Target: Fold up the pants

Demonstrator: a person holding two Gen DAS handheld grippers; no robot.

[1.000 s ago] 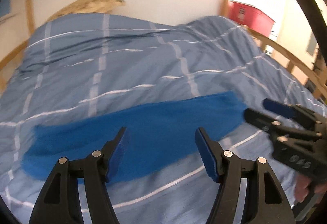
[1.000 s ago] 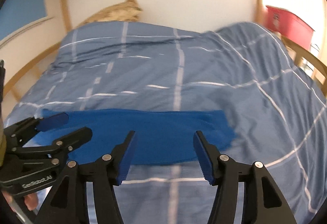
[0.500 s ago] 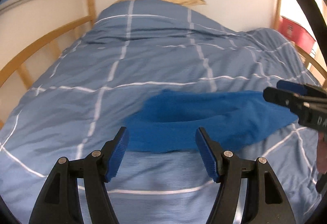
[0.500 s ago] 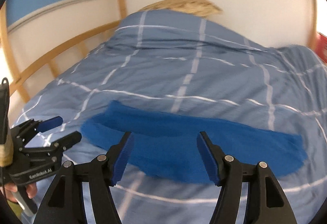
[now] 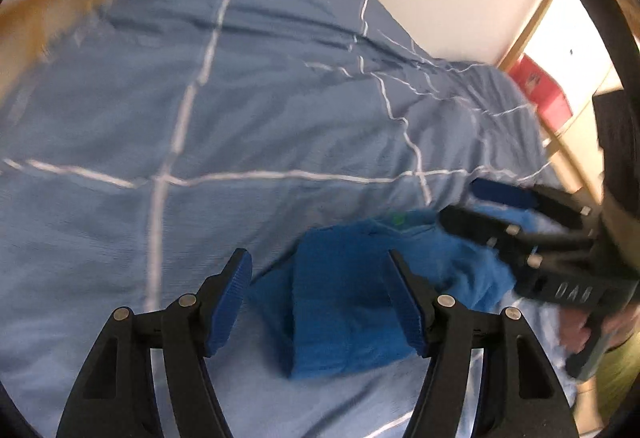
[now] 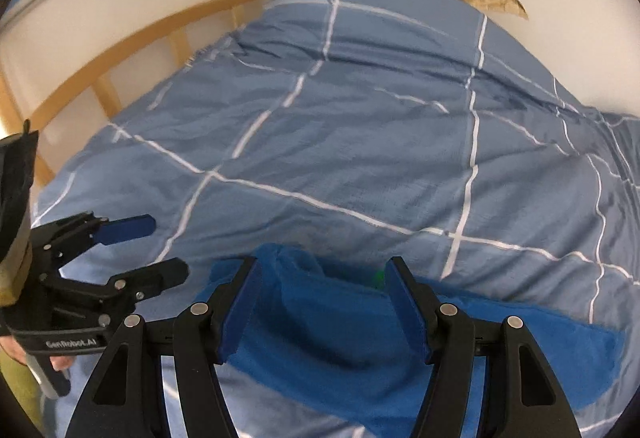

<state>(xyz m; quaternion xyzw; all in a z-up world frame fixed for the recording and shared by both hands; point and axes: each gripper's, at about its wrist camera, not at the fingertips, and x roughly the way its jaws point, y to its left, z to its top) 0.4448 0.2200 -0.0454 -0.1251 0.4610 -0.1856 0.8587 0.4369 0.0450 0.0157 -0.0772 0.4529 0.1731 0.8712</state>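
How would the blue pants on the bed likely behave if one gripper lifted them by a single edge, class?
Probably floppy: the blue pants lie in soft folds and dips on the duvet, so they would likely drape and sag. Likely light, being thin cloth. The fuzzy-looking surface suggests they would not slip easily, though layers may slide apart.

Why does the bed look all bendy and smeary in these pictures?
Left wrist view: the fisheye lens bends the wooden bed rail, and the blue duvet is smeared by motion blur. Right wrist view: sharper, but the rail still curves, with dark lens edges.

"GenRobot.AI" on left gripper (image 6: 164,250) body
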